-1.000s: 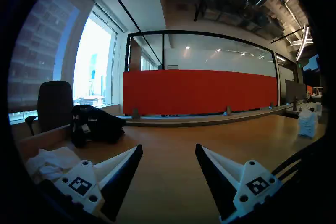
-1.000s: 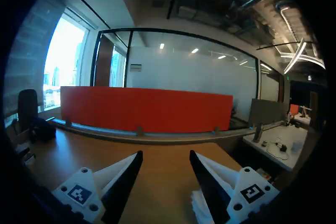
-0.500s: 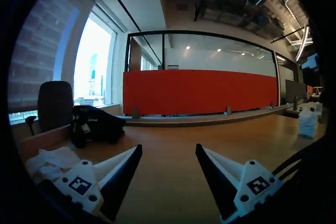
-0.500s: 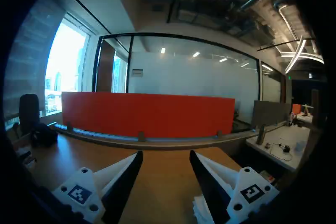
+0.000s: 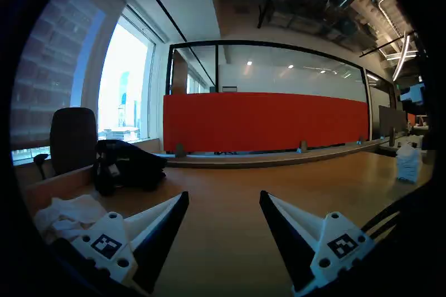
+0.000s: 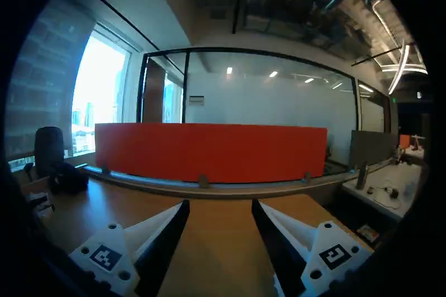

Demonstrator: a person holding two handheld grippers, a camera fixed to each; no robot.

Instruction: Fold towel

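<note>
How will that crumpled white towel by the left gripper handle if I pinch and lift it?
The crumpled white towel lies in soft bunched folds, so it is probably floppy and will drape from one pinch. It looks light, so lifting should be easy. On the smooth wooden table a push would likely slide or bunch it.

Blown-out daylight from the window (image 5: 125,96) leaves the curved, fisheye-bent edges dim, perhaps slightly soft.

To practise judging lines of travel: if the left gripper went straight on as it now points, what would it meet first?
The way over the table looks free. The left gripper would probably reach the red divider at the far edge first, though depth is unclear.
</note>
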